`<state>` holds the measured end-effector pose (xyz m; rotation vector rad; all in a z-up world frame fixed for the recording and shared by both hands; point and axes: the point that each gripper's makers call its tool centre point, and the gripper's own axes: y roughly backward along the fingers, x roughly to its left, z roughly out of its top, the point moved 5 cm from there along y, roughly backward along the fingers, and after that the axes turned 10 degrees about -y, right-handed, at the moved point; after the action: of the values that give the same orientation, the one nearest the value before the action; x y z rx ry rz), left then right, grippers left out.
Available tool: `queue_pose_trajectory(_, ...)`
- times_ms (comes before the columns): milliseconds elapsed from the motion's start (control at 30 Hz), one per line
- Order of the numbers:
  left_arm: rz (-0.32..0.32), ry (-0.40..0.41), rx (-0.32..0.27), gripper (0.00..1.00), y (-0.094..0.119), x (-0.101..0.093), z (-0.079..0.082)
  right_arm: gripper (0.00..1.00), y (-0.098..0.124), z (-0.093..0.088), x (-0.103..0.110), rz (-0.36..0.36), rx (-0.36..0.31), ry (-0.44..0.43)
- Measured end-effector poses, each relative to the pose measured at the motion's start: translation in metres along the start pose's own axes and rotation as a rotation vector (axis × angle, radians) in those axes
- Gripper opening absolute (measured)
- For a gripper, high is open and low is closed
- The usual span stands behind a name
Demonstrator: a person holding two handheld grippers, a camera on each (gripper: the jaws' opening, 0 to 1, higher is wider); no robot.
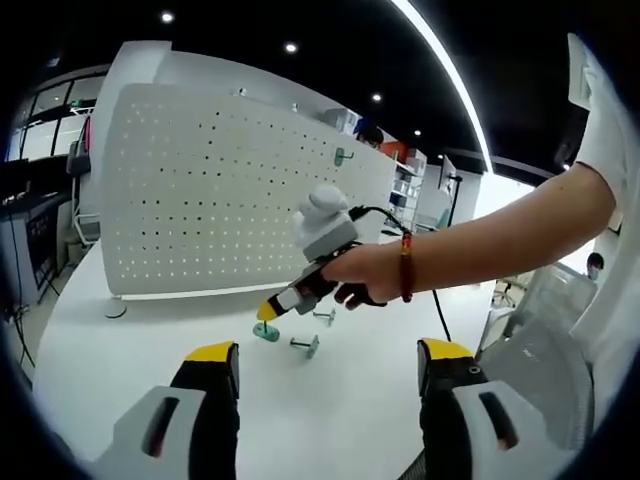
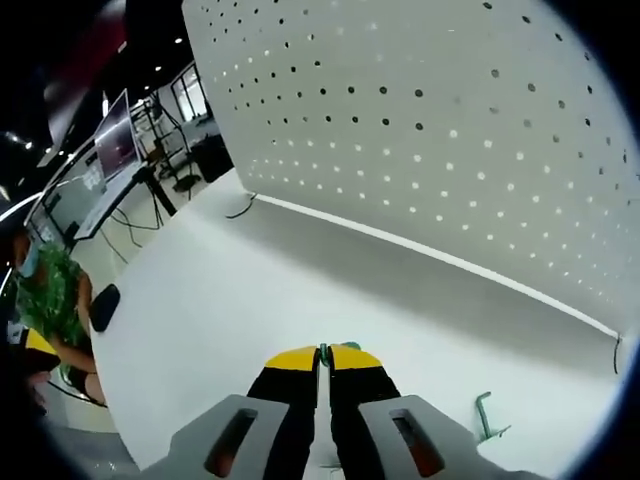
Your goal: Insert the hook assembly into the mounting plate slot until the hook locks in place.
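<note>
I see a white surface [image 1: 150, 340] with a tall white pegboard [image 1: 220, 190] standing upright along its far side. Two small green hooks [image 1: 305, 346] lie loose on the surface in front of the pegboard, near each other.

The big white perforated pegboard panel [image 1: 240, 190] looks like matt painted sheet metal, smooth between the holes. The white desk [image 1: 330, 420] is smooth with a soft sheen. Small teal hooks [image 1: 305, 345] look like plastic bases on shiny metal stems.
</note>
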<state>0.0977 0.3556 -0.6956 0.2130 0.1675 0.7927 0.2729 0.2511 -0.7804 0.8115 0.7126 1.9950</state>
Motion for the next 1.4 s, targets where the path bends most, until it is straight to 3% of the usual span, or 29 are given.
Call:
queue_pose_trajectory(267, -0.01, 0.007, 0.004, 0.74, -0.002, 0.0, -0.002, 0.03, 0.003, -0.009, 0.0, 0.006, 0.038, 0.079)
queue_pose_trajectory(633, -0.01, 0.013, -0.005, 0.74, -0.001, 0.001, -0.001, 0.1, -0.006, -0.017, -0.006, -0.058, 0.103, 0.165)
queue_pose_trajectory(933, -0.021, 0.021, -0.014, 0.73, -0.003, -0.002, -0.001, 0.12, -0.018, -0.023, -0.007, -0.103, 0.145, 0.169)
queue_pose_trajectory(1400, -0.016, 0.023, -0.006, 0.73, -0.003, 0.001, -0.003, 0.02, -0.014, -0.019, -0.012, -0.095, 0.177, 0.121)
